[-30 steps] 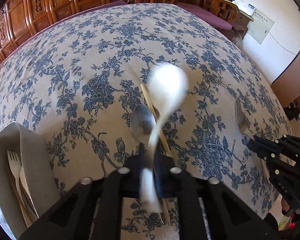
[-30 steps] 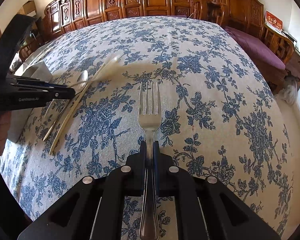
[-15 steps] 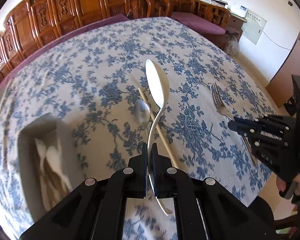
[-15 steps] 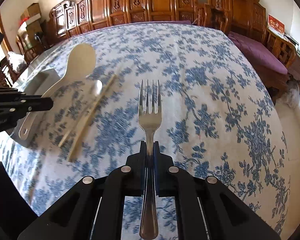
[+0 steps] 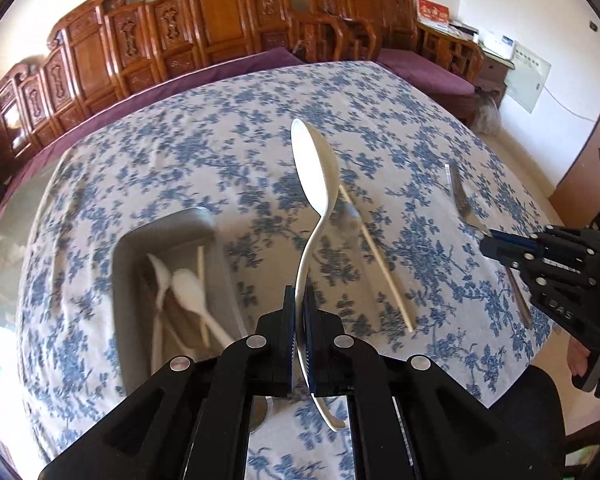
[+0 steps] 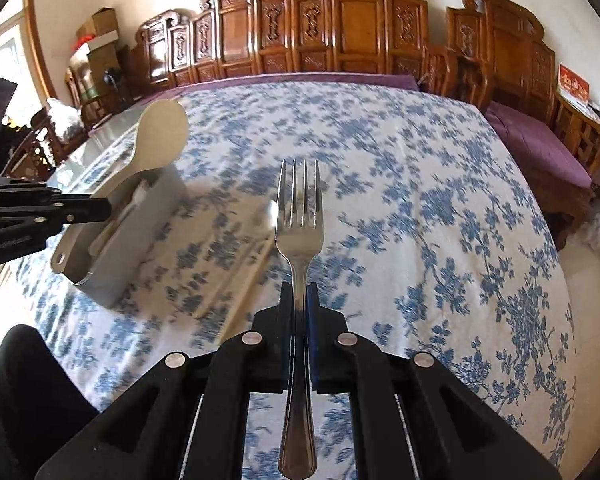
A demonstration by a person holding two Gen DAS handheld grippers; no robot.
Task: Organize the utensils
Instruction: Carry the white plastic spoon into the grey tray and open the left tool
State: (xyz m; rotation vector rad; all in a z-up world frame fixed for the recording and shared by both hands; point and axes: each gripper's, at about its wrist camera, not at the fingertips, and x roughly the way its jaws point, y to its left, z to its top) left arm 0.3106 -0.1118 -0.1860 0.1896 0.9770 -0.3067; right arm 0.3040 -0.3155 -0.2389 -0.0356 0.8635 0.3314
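My left gripper (image 5: 299,300) is shut on the curved handle of a white spoon (image 5: 312,168), held in the air with its bowl pointing away. Below and to its left lies the grey tray (image 5: 120,280), holding several utensils, among them white spoons. A chopstick (image 5: 376,256) and a blurred metal spoon (image 5: 350,212) lie on the cloth right of the held spoon. My right gripper (image 6: 299,296) is shut on a metal fork (image 6: 300,216), tines forward, above the table. In the right wrist view the left gripper (image 6: 104,208) holds the white spoon (image 6: 160,136) over the tray (image 6: 128,248).
A blue floral cloth (image 6: 420,200) covers the table. Carved wooden chairs (image 6: 360,24) with purple cushions (image 6: 532,140) line the far and right sides. A person's dark-clothed leg (image 6: 32,380) is at the near left edge. The right gripper (image 5: 488,242) stands near the table's right edge.
Both grippers have risen from the table with their utensils. The left one has carried the white spoon leftward, so the tray now lies just left of it.
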